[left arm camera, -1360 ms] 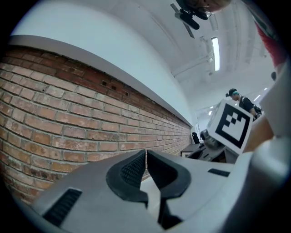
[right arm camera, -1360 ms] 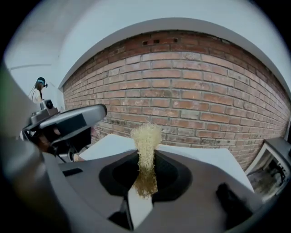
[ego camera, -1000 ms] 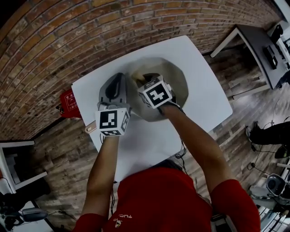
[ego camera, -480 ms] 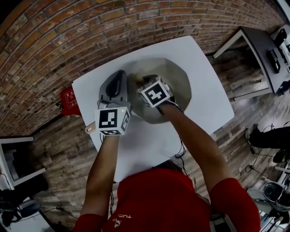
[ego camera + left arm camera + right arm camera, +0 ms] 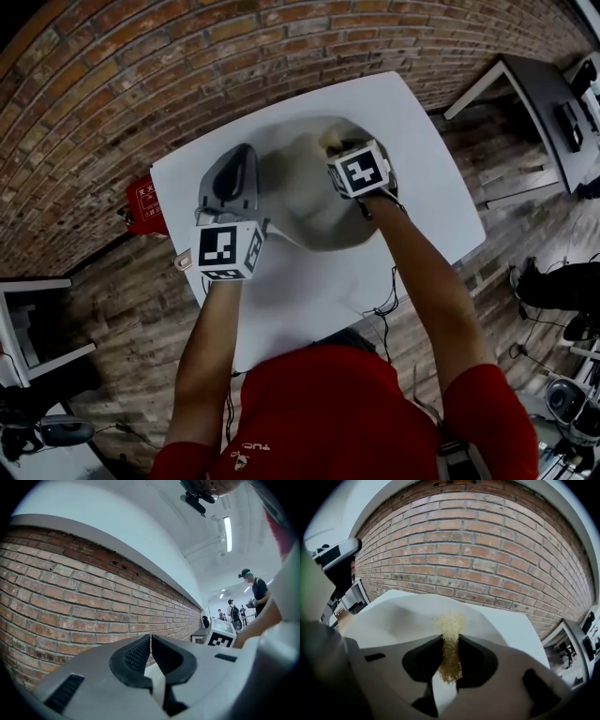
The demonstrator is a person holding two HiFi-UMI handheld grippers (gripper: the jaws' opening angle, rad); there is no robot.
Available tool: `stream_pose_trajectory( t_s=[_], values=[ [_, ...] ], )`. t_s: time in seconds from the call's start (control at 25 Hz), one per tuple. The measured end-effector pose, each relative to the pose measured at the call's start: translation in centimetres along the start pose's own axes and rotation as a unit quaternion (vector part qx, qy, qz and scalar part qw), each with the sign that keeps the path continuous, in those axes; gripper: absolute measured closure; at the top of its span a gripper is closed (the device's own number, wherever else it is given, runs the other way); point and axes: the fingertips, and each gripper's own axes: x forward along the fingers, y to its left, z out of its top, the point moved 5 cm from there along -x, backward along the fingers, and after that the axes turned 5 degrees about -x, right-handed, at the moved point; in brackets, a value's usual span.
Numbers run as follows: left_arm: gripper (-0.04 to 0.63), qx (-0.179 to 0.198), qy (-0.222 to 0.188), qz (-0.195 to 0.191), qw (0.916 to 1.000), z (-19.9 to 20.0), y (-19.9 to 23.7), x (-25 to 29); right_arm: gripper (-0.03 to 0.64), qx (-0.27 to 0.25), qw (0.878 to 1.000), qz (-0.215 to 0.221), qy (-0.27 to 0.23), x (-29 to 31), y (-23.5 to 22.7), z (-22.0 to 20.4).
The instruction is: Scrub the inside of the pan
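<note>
Since a second ago the right gripper point(image 5: 451, 644) has swung from the middle-left of the wide, pale-grey round pan point(image 5: 298, 199) across to its far right side. The left gripper point(image 5: 151, 638) has barely shifted.

The right one's jaws are pinched tight on a straw-coloured, fibrous scrubbing pad point(image 5: 450, 620). Its frayed top sticks out past the tips, over the pan's inside near the far rim. The left one's jaws are closed tip to tip with nothing visible between them. It sits at the pan's left edge, pointing at the red-brown brick wall point(image 5: 70, 597). From above, its grey body overlaps that rim, so I cannot tell whether it touches the pan.

The pan rests on a white rectangular table point(image 5: 309, 295), towards the wall side. The right gripper's marker cube point(image 5: 361, 172) and the forearm behind it hide the pan's right part from above.

A red canister with a white label point(image 5: 143, 208) stands on the wooden plank floor point(image 5: 122, 309) between table and wall, off to the left. A dark desk point(image 5: 536, 89) stands well apart at the far right. Down the room, several people point(image 5: 257, 590) stand under strip ceiling lights point(image 5: 228, 527).
</note>
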Motion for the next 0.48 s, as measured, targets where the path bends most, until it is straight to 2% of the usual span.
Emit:
stream_pose_trajectory(
  t_s=[0.12, 0.24, 0.36, 0.48],
  values=[
    [0.572, 0.0, -0.002, 0.002, 1.0, 0.1, 0.0, -0.3, 0.531, 0.002, 1.0, -0.008, 0.006, -0.4, -0.7, -0.5],
    [0.572, 0.0, -0.006, 0.004, 1.0, 0.5, -0.1, -0.9, 0.531, -0.004, 1.0, 0.006, 0.003, -1.4, 0.6, -0.4],
    [0.572, -0.004, -0.014, 0.006, 0.9999, 0.9, -0.1, -1.4, 0.531, -0.026, 0.998, 0.047, -0.014, -2.8, 4.5, 0.6],
    [0.572, -0.007, -0.018, 0.01, 0.9998, 1.1, -0.1, -2.0, 0.531, -0.049, 0.992, 0.108, -0.034, -3.5, 9.8, 1.5]
  ],
)
